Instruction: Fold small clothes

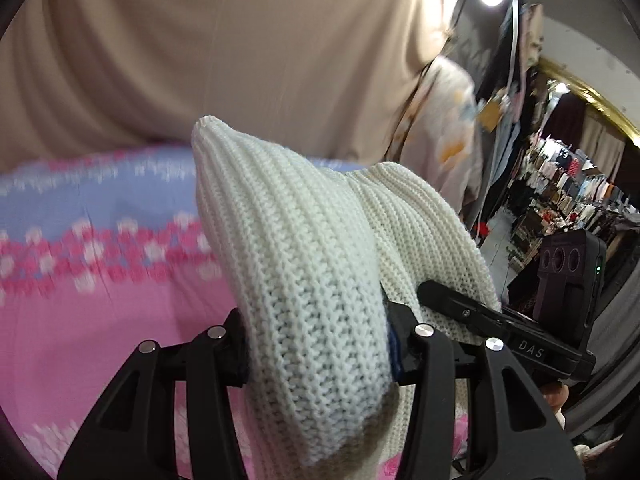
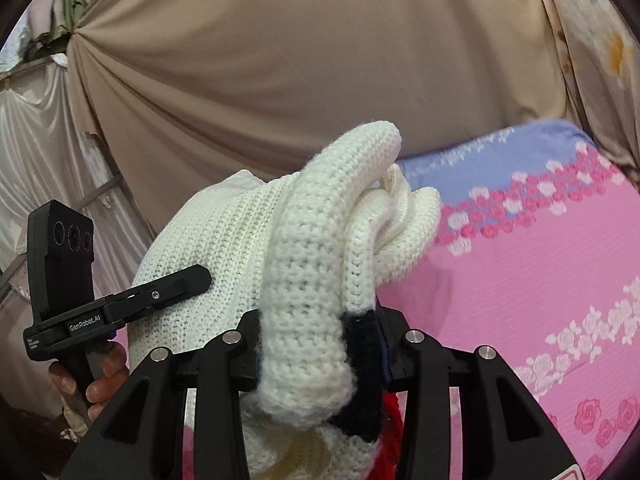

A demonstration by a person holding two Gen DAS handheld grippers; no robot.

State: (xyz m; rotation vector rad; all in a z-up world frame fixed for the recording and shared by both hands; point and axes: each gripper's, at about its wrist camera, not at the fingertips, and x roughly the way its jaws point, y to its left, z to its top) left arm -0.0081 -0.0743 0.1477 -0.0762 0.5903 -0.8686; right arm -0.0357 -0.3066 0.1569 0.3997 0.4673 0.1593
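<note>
The left gripper (image 1: 316, 344) is clamped on a thick fold of the sweater (image 1: 304, 248), a cream, chunky rib-knit bunched into a blunt peak above the jaws. To its right, the right gripper (image 2: 320, 344) pinches another rolled wad of the same knit, where a black band (image 2: 362, 364) and a bit of red yarn (image 2: 394, 420) show (both pairs of jaws stand part-way open, packed with wool). The sweater hangs between the two, lifted above the sheet (image 2: 540, 280), smooth pink cloth printed with roses and a lilac border. A beige curtain (image 2: 300, 60) hangs in soft folds behind.
</note>
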